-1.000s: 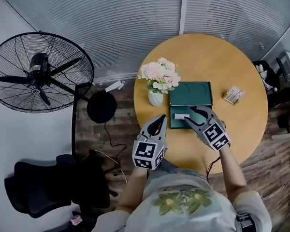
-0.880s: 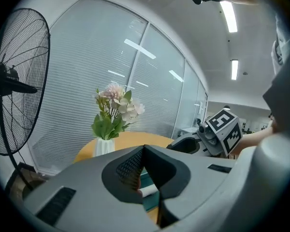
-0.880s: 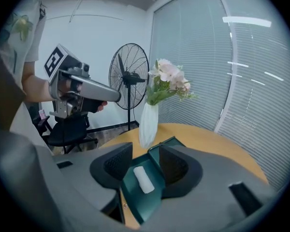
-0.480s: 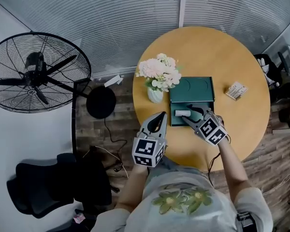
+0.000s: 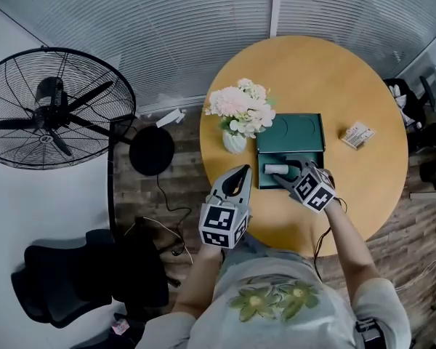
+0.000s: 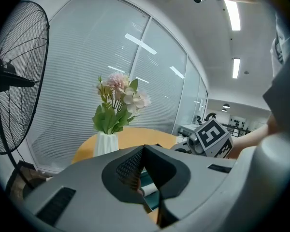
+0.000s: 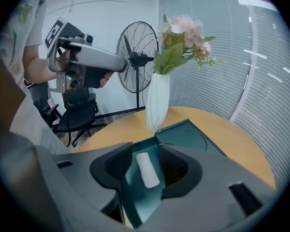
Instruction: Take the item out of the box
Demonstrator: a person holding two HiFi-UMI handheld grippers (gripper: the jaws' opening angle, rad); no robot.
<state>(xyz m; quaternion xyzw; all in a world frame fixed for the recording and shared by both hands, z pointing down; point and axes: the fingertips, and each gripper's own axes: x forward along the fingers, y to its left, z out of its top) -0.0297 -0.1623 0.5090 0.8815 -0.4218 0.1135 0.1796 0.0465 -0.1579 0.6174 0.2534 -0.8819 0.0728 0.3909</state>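
A dark green box (image 5: 291,167) lies open on the round wooden table (image 5: 349,78), its lid (image 5: 291,131) flat behind it. A white roll-shaped item (image 5: 277,169) rests in the box's tray. My right gripper (image 5: 291,172) is open and reaches into the tray. In the right gripper view the white item (image 7: 147,169) lies between the open gripper's (image 7: 147,167) jaws, apart from both pads. My left gripper (image 5: 241,174) is shut and hovers at the table's near left edge. Its jaws touch at the tips and nothing is held in the left gripper (image 6: 144,149).
A white vase of pink flowers (image 5: 236,116) stands just left of the lid. A small printed pack (image 5: 354,134) lies to the right of the box. Off the table on the left are a standing fan (image 5: 54,107), a black round base (image 5: 151,151) and an office chair (image 5: 80,282).
My right gripper has pushed forward into the box tray, so its open jaws now flank the white item. The left gripper has stayed where it was.
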